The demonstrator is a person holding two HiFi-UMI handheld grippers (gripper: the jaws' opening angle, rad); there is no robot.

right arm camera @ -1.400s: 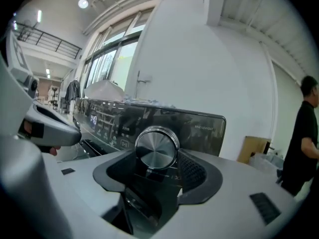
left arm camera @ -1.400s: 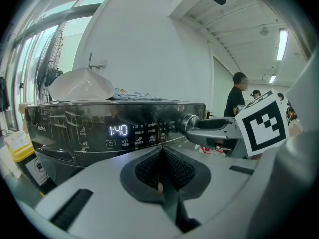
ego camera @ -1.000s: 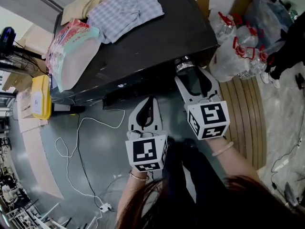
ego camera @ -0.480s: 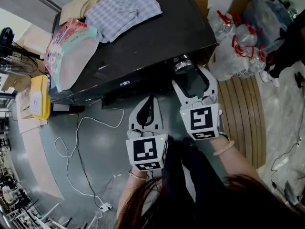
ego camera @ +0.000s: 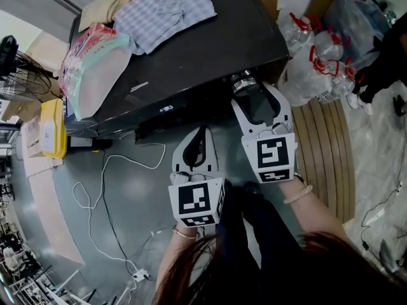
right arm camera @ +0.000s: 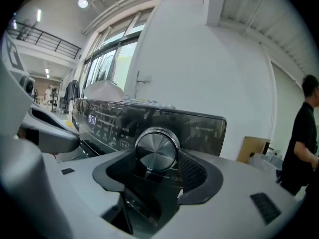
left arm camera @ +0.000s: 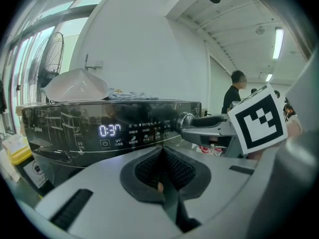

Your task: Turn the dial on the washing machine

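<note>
The black washing machine (ego camera: 210,49) has a round silver dial (ego camera: 243,81) at the right end of its front panel. My right gripper (ego camera: 253,93) reaches level onto the dial (right arm camera: 156,150), which sits between its pads. The jaws have just been closing, and the ribbed right pad (right arm camera: 192,171) touches the dial's rim. My left gripper (ego camera: 201,134) hangs lower left of it, off the machine, shut with nothing between its pads (left arm camera: 162,173). In the left gripper view the panel's lit display (left arm camera: 110,130) reads 0:37, with the dial (left arm camera: 185,119) to its right.
Clothes (ego camera: 166,8) and a pink-and-teal plastic pack (ego camera: 95,62) lie on the machine's lid. A white cable (ego camera: 105,189) trails over the floor below. Bagged plastic bottles (ego camera: 318,59) and a wooden pallet (ego camera: 327,151) stand on the right. A person in black (right arm camera: 303,133) stands nearby.
My right gripper has rolled about its own axis at the dial: its marker cube tilted one way, then the other, and now sits nearly square. The left gripper has kept still.
</note>
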